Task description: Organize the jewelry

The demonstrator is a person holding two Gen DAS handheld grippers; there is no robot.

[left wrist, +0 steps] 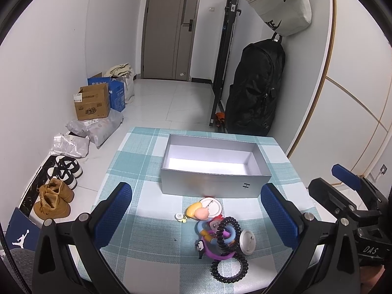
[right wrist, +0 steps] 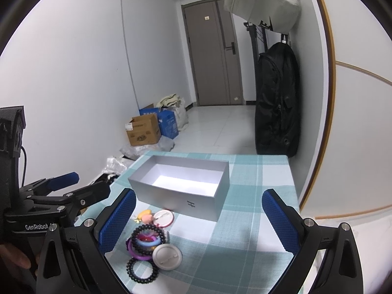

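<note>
In the left wrist view, the left gripper [left wrist: 196,218] is seen with its two blue-padded fingers [left wrist: 111,216] spread wide, nothing being pinched between them. It is held above the near part of a small table covered by a teal-and-white checked cloth [left wrist: 137,152]. Between the fingers, on the cloth, a heap of small jewelry pieces [left wrist: 215,232] is found: a white round pin badge lying face down [left wrist: 211,205], a second white round badge [left wrist: 247,242], a black coiled spiral hair tie [left wrist: 229,268], a second black coil looped over blue and purple plastic rings [left wrist: 221,246], and a small figure with a yellow and pink head [left wrist: 199,212]. A tiny white-and-yellow charm [left wrist: 180,217] lies just left of the heap. Beyond the heap, an open grey rectangular cardboard box with a white interior [left wrist: 215,183] stands on the cloth; nothing is seen inside it. The right gripper [left wrist: 348,191] is caught at the right edge.

In the right wrist view, the right gripper [right wrist: 198,220] is likewise shown with its blue fingers [right wrist: 281,220] set wide apart and gripping nothing. The heap [right wrist: 150,242] lies near its left finger, at the near left of the cloth [right wrist: 257,183]; the face-down badge [right wrist: 167,256] and the spiral hair tie [right wrist: 142,269] are nearest the camera. The grey box [right wrist: 181,193] stands just beyond, its near wall marked with a small dark letter. The left gripper [right wrist: 61,183] is seen at the left, a person's hand [right wrist: 14,257] being partly visible behind it.
</note>
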